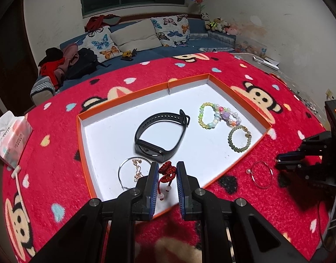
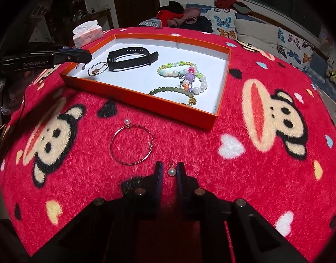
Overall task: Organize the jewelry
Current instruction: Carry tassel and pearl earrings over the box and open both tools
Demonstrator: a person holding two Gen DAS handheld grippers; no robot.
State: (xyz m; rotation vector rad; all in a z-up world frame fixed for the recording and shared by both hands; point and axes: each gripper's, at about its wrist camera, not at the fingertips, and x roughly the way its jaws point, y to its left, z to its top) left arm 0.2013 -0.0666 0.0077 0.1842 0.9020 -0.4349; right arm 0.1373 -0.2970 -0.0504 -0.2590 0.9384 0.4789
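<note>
An orange tray (image 1: 240, 92) with a white floor lies on the red blanket; it also shows in the right wrist view (image 2: 135, 96). In it lie a black fitness band (image 1: 160, 134), bead bracelets (image 1: 220, 118), and a silver bangle with a gold chain (image 1: 133, 171). My left gripper (image 1: 167, 171) is open over the tray's near edge, with a red knotted cord bracelet (image 1: 167, 172) between its fingers, not clamped. My right gripper (image 2: 169, 171) is open on the blanket, its fingers either side of a small pearl earring (image 2: 171, 171). A large hoop earring with a pearl (image 2: 133, 145) lies left of it.
A tissue pack (image 1: 13, 135) sits at the table's left edge. A sofa with butterfly cushions (image 1: 133, 37) stands behind the table. The blanket (image 2: 266, 153) covers the whole table top.
</note>
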